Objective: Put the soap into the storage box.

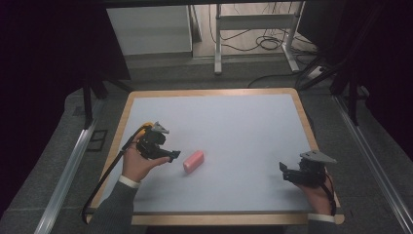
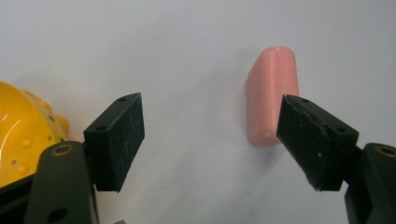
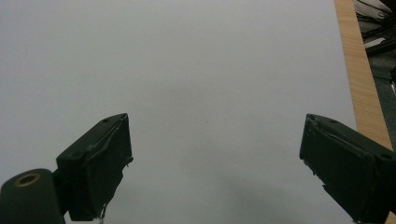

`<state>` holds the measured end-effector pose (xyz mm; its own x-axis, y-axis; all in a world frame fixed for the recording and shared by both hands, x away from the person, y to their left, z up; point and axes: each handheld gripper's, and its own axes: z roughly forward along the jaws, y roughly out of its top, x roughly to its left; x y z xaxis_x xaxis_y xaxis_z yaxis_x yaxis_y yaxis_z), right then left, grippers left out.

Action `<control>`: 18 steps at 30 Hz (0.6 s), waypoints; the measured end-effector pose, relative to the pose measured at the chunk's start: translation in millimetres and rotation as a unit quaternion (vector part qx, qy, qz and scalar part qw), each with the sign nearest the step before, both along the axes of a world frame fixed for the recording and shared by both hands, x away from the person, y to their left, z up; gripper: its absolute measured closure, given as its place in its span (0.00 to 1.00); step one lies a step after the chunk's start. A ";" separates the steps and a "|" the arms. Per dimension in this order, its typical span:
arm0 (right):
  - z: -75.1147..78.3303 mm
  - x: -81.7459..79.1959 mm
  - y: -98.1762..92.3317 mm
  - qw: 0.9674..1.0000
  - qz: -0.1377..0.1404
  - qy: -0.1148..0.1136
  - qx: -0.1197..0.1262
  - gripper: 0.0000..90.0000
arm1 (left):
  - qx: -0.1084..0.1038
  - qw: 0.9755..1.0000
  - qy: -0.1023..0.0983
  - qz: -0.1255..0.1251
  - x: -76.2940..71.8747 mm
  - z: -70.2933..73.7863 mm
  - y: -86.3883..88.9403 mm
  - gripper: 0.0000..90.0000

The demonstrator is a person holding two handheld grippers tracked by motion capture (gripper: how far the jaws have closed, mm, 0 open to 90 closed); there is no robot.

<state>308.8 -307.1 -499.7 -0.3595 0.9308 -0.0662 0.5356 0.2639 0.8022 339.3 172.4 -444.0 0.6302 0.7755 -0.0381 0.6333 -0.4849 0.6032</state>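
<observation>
Left gripper (image 1: 171, 156) sat just left of pink block (image 1: 193, 160), jaws apart, apparently lining up grasp. Right gripper (image 1: 285, 170) idled near right, jaws apart.

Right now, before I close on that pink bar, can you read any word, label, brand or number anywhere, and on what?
None: the pink rounded soap-like bar, the white table mat, the open left gripper and the open right gripper bear no legible text.
</observation>
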 end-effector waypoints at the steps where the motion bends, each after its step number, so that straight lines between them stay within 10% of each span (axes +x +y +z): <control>1: 0.0 0.0 0.0 1.000 0.000 0.000 0.000 0.10 | 0.000 1.000 0.000 0.000 0.0 0.0 0.0 0.27; 18: -1.6 0.8 -0.6 1.000 -0.001 0.003 0.000 0.10 | 0.009 1.000 0.005 -0.014 11.6 6.0 -19.0 0.27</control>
<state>309.6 -307.6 -501.4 -0.3580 0.9316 -0.0631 0.5415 0.2621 0.7988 350.9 153.4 -438.0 0.6510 0.7585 -0.0306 0.6258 -0.5135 0.5871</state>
